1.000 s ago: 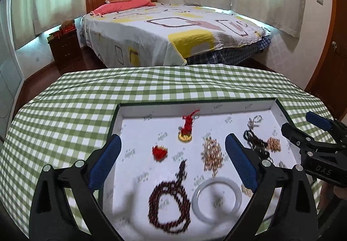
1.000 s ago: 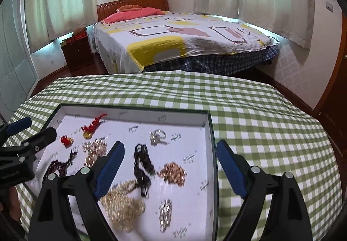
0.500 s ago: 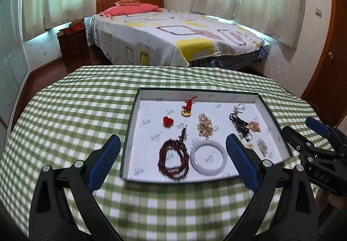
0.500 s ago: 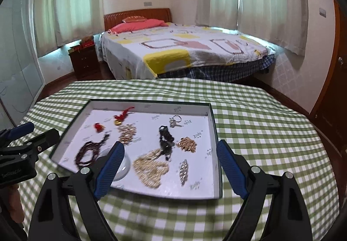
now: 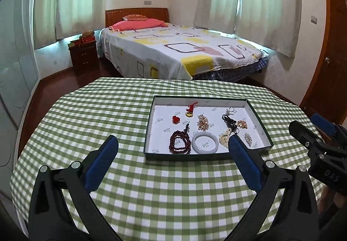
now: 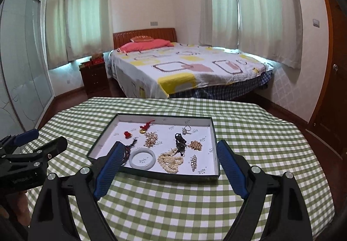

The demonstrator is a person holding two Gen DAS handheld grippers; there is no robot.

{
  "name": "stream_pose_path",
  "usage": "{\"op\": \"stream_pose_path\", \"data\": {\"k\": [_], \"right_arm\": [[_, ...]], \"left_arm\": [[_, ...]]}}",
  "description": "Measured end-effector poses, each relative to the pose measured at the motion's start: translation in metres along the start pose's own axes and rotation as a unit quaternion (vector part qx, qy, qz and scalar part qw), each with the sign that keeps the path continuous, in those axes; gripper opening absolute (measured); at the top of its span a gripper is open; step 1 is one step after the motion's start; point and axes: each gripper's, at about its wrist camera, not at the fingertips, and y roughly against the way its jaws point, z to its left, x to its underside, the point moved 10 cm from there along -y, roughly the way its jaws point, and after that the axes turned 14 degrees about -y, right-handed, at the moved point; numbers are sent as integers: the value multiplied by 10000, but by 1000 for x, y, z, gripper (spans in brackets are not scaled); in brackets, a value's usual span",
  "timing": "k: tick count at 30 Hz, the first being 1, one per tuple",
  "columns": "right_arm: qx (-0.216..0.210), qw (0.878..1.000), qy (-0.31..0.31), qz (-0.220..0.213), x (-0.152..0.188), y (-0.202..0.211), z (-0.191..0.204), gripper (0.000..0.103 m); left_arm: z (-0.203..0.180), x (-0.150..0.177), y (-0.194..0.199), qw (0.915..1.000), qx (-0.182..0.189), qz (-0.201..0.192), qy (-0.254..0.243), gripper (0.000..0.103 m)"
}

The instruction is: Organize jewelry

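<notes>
shallow tray (image 5: 151, 123) sits on the green checked tablecloth (image 5: 91, 123), holding loose jewelry: white bangle (image 5: 204, 142) at 6 o'clock of the tray floor, dark red bead string (image 5: 179, 142) just beside it at 7, red tassel charm (image 5: 190, 110) near 11, pearl strand (image 6: 171, 161) at 5, ring (image 6: 186, 129) at 1. left gripper (image 5: 172, 153) hangs above the cloth, jaws spread wide, empty. right gripper (image 6: 170, 167) likewise spread, nothing between. bed (image 5: 173, 54) beyond at 12.
</notes>
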Motion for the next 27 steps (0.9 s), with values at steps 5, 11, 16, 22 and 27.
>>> {"op": "stream_pose_path", "data": {"k": [5, 11, 16, 22, 27], "right_arm": [[-85, 9999, -11, -145, -1, 24, 5, 84], [-114, 9992, 15, -378, -6, 53, 9, 85], [-121, 9987, 0, -502, -9, 68, 9, 85], [-153, 9979, 82, -623, -9, 85, 13, 85], [-138, 9970, 154, -742, -8, 95, 17, 85]], "left_arm": [[2, -2, 31, 9999, -39, -123, 46, 99], [3, -9, 65, 9992, -135, -375, 5, 99], [8, -10, 91, 9981, -229, -564, 42, 99], [12, -10, 112, 9972, -263, -702, 72, 99], [15, -11, 120, 9964, -281, -789, 116, 99]]}}
